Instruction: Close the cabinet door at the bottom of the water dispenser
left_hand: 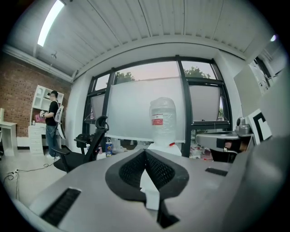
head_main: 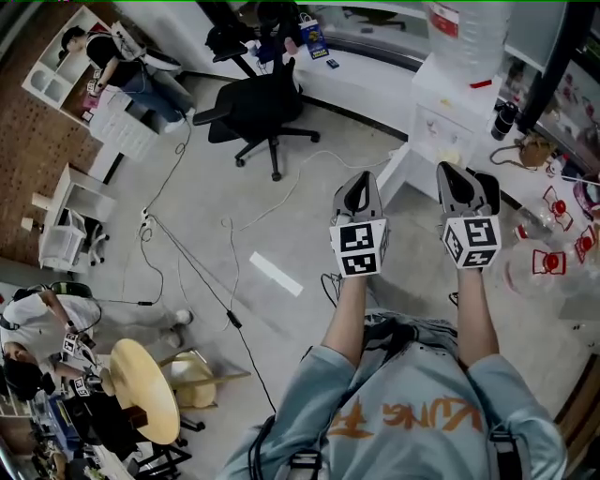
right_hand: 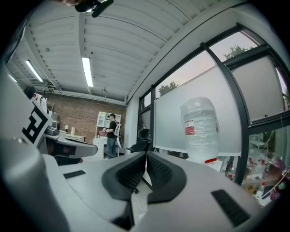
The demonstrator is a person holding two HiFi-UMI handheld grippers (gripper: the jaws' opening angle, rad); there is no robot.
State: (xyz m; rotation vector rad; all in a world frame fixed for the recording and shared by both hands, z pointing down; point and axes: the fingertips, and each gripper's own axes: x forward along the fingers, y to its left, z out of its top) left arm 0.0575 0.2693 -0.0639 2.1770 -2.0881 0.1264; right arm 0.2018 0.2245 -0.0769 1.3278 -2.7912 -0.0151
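Note:
The white water dispenser [head_main: 448,105] stands at the upper right of the head view, with a clear bottle [head_main: 461,26] on top. At its foot a white panel [head_main: 394,173], which looks like the cabinet door, juts out to the left. My left gripper [head_main: 357,180] is held in the air just right of that panel, jaws shut and empty. My right gripper [head_main: 457,171] hovers beside it before the dispenser's base, also shut on nothing. In the left gripper view the bottle [left_hand: 162,118] rises beyond the closed tips [left_hand: 145,152]. In the right gripper view the bottle [right_hand: 199,129] is off to the right of the tips [right_hand: 146,156].
A black office chair [head_main: 258,108] stands on the floor to the left of the dispenser. Cables [head_main: 187,253] and a white strip [head_main: 276,274] lie across the floor. A table with glassware [head_main: 553,255] is at the right. A round wooden stool [head_main: 145,389] and people are at the left.

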